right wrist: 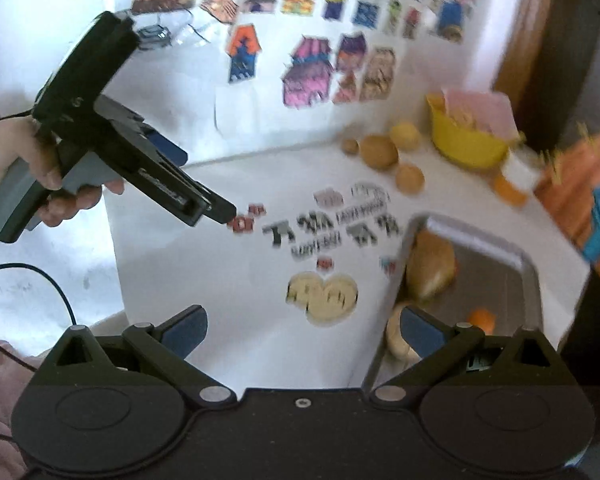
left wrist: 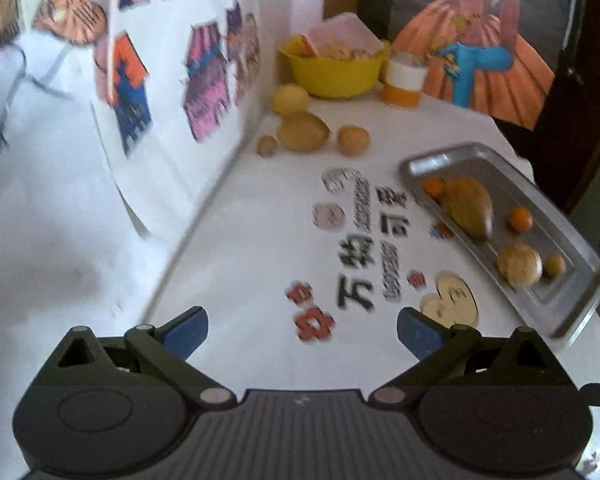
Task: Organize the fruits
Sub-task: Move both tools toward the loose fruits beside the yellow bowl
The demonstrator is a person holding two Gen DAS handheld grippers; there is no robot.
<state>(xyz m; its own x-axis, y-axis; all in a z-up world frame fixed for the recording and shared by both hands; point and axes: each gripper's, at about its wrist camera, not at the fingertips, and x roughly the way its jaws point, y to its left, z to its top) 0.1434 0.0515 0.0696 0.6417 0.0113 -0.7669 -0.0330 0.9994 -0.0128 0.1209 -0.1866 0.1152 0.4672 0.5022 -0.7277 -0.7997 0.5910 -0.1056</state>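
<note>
While your left gripper (left wrist: 302, 330) and right gripper (right wrist: 304, 330) gape wide and empty, five rounded fruits lie in the shiny rectangular metal tray (left wrist: 572, 240); four more (left wrist: 303, 131) rest loose near the yellow bowl (left wrist: 332, 74).

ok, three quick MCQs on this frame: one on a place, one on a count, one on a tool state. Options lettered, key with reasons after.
1. Where is the metal tray relative to the printed text on the table?
A. to its right
B. to its left
C. on top of it

2. How many fruits lie loose on the table near the yellow bowl, outside the tray?
A. one
B. four
C. seven

3. What state is the left tool in?
A. shut on a fruit
B. open, holding nothing
C. shut and empty

Key:
1 A: in the left wrist view the tray sits right of the text, along the table edge.
2 B: four yellowish-brown fruits cluster in front of the bowl.
3 B: its blue pads stand wide apart with only bare table between them.
</note>
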